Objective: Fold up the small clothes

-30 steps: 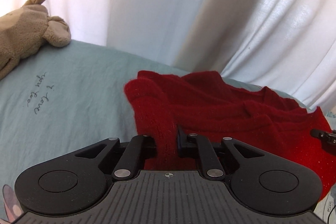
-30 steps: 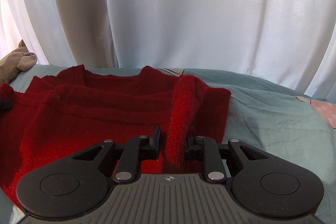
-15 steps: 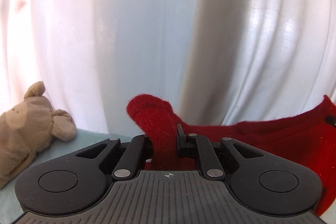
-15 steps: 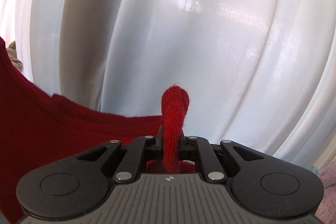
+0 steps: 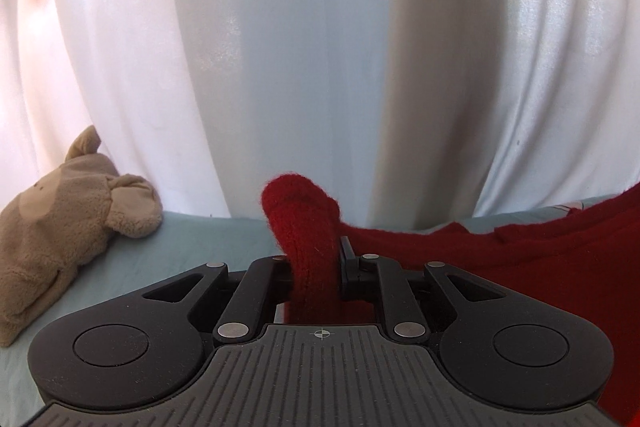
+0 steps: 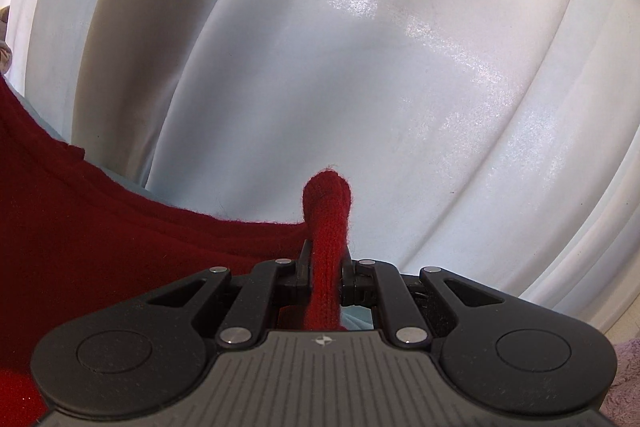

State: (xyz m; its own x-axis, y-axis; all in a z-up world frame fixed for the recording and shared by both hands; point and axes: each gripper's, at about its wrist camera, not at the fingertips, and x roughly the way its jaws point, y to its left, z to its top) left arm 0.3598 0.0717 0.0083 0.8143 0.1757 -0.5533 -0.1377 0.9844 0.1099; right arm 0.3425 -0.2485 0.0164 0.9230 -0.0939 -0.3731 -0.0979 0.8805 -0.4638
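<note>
Behind, a white curtain (image 5: 312,47) fills the upper frame. Below it the red knit garment (image 5: 540,255) spans both views, lifted mid-fold, a bunched corner clamped in the left gripper (image 5: 316,267), whose jaws have just been opening, and the right gripper (image 6: 326,271). Next, probably carry both corners across evenly.

Setting: a home bedroom. Indicators:

- Bed (image 5: 192,243): covered with a pale blue-green sheet and serving as the working surface.
- Curtain (image 5: 304,59): white, hanging in long vertical folds directly behind the bed and filling the background in both wrist views; daylight shows through the fabric.
- Plush toy (image 5: 68,223): beige and fleecy, lying on the sheet at the left, against the curtain.
- Red knitted garment (image 5: 540,259): a piece of household clothing, spread across the bed.
</note>
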